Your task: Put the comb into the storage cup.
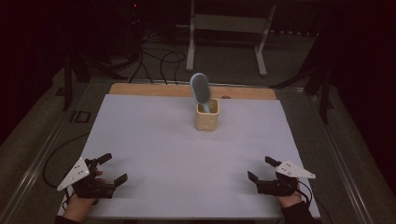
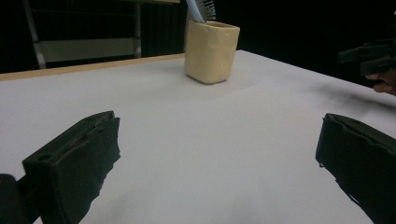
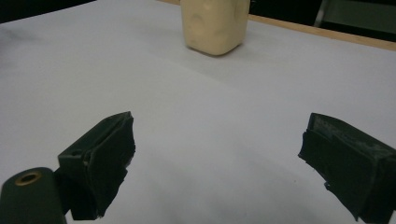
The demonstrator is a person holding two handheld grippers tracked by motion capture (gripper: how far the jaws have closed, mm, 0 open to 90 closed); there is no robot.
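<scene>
A white-covered table (image 1: 187, 154) with a bare wooden strip along its far edge carries a cream, squarish, soft-cornered cup (image 1: 207, 115) standing upright toward the far middle. A pale blue oval hairbrush with dark bristles (image 1: 201, 89) stands in the cup, handle down, its head leaning to the left above the rim. At the near left corner the left claw (image 1: 112, 169) lies low over the table in a person's hand, its two black jaws spread wide with nothing between them; the left gripper view shows bare white surface between the jaws and the cup (image 2: 211, 51) far ahead, slightly left of centre. At the near right corner the right claw (image 1: 260, 169) rests likewise in the other hand, released, jaws well apart and empty; in the right gripper view the cup (image 3: 215, 25) stands far ahead across bare table. Both claws are well apart from the cup and from each other, the cup lying between them and farther away.
</scene>
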